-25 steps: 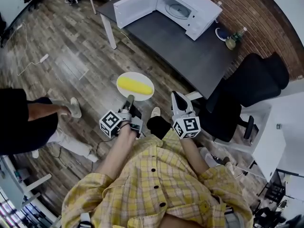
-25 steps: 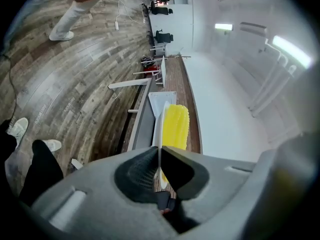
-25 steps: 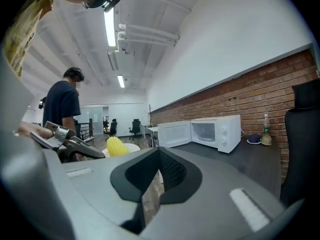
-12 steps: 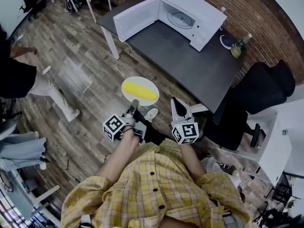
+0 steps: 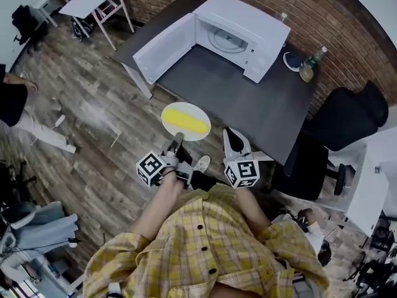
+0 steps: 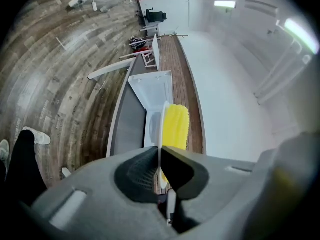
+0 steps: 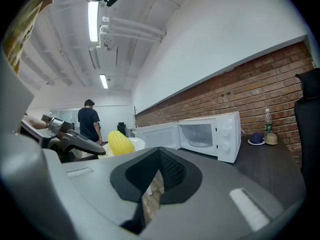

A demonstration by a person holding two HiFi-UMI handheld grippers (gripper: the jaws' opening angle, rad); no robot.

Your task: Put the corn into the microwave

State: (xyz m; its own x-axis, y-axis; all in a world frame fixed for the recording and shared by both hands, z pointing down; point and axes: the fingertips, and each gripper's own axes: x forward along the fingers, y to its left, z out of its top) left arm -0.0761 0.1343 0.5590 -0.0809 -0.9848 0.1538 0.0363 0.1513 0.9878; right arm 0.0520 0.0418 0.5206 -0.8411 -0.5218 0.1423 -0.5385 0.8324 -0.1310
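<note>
The left tool pinches the plate; its corn lies sideways, the microwave straight ahead. The right tool is closed.

no text, brand, number or sign can be read in any view. the cubes on the left gripper and the right gripper carry only black-and-white square marker patterns, no letters. any print on the microwave control panel or on the bottle at the desk's far corner is too small to make out.
</note>
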